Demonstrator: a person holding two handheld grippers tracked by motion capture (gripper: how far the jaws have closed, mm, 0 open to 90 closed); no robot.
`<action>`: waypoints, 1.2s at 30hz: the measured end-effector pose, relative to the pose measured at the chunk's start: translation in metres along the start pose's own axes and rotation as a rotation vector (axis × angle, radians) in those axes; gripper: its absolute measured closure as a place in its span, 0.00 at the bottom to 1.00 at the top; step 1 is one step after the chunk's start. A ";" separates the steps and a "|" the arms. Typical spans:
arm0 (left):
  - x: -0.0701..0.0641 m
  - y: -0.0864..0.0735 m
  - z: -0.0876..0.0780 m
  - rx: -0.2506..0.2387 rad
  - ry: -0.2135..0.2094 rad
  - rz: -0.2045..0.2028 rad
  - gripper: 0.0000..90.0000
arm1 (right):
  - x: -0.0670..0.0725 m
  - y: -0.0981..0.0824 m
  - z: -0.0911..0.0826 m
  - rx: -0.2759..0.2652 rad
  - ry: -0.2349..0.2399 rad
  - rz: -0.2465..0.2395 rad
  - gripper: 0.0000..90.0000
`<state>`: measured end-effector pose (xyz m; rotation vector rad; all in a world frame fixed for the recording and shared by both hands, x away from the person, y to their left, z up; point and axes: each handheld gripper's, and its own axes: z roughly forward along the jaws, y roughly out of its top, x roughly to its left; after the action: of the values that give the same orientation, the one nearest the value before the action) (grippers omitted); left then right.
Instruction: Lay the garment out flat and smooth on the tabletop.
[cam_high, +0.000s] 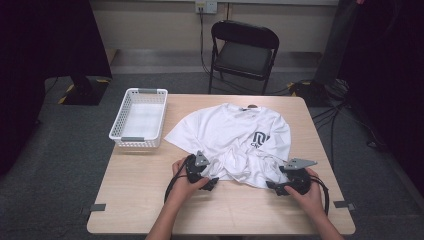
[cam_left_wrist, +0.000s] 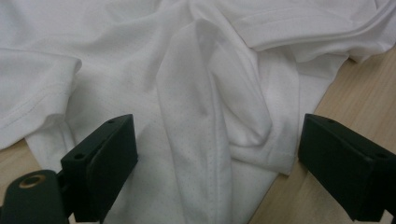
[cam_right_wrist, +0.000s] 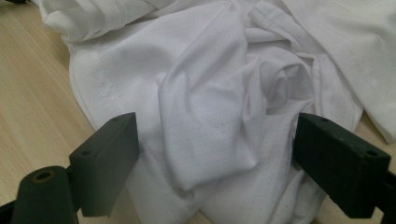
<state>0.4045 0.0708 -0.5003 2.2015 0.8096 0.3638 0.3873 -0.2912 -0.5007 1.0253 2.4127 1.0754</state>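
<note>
A white T-shirt with a dark chest logo lies on the wooden table, its lower part bunched toward the person. My left gripper sits at the near left of the bunched hem, held by a hand. Its jaws stand wide apart with a raised fold of the T-shirt between them, not pinched. My right gripper rests at the hem's near right. Its jaws are also spread, and crumpled T-shirt cloth lies between them.
A white plastic basket stands at the table's far left, nothing in it. Behind the table is a black folding chair, with cables on the floor at the right. Bare tabletop lies left of the shirt and along the near edge.
</note>
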 end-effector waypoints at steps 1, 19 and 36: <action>0.000 0.000 0.000 0.000 0.000 0.000 0.12 | 0.000 0.000 0.000 0.000 0.000 0.000 0.15; 0.000 0.000 0.000 0.001 -0.005 0.003 0.12 | -0.045 0.012 -0.031 -0.057 -0.026 0.054 0.42; 0.000 0.000 0.000 0.002 -0.006 0.004 0.12 | -0.072 0.008 0.000 -0.016 -0.132 0.107 0.76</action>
<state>0.4050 0.0710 -0.5003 2.2052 0.8021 0.3586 0.4412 -0.3395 -0.4953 1.1923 2.2645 1.0257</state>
